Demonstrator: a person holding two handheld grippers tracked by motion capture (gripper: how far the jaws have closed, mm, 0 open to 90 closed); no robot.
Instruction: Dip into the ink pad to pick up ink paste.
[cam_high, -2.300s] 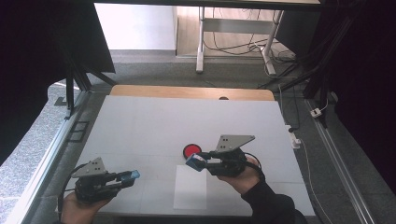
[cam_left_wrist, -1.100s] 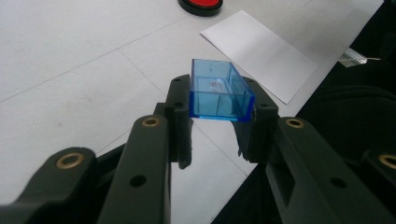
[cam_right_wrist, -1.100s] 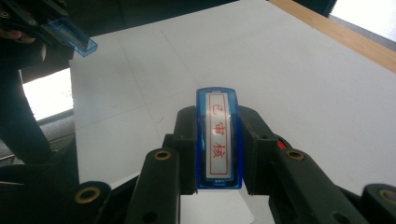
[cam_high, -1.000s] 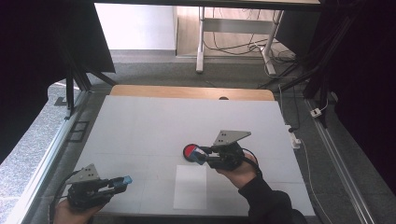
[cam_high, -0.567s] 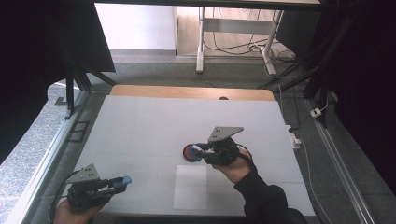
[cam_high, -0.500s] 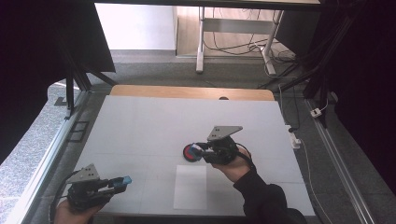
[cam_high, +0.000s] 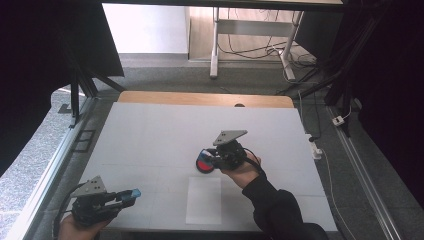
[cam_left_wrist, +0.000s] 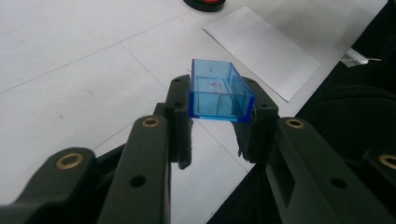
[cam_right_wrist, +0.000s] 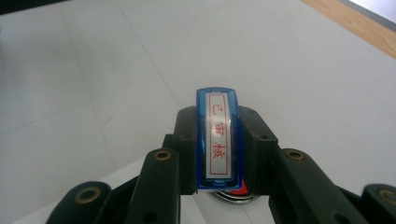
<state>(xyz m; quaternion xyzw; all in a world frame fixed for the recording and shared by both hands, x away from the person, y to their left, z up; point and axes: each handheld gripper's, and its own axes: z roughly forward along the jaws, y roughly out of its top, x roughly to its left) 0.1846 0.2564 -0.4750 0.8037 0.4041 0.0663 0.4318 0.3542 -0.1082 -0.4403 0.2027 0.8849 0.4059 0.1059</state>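
My left gripper (cam_high: 129, 194) rests near the table's front left corner. It is shut on a clear blue plastic cap (cam_left_wrist: 219, 91), whose open hollow side faces up. My right gripper (cam_high: 207, 158) is at mid-table, shut on a blue stamp (cam_right_wrist: 218, 140) that carries a white label with red characters. The stamp's lower end hangs directly over a round red ink pad in a black case (cam_high: 203, 165), whose rim (cam_right_wrist: 232, 198) peeks out beneath the stamp. Whether the stamp touches the pad I cannot tell.
A white sheet of paper (cam_high: 204, 199) lies on the white tabletop (cam_high: 150, 125) just in front of the ink pad, and its corner (cam_left_wrist: 261, 49) lies ahead of the left jaws. A wooden strip (cam_high: 200, 98) borders the far edge.
My right gripper has carried the stamp leftward and down over the ink pad. The left gripper drew back toward the front edge earlier and has held still since.
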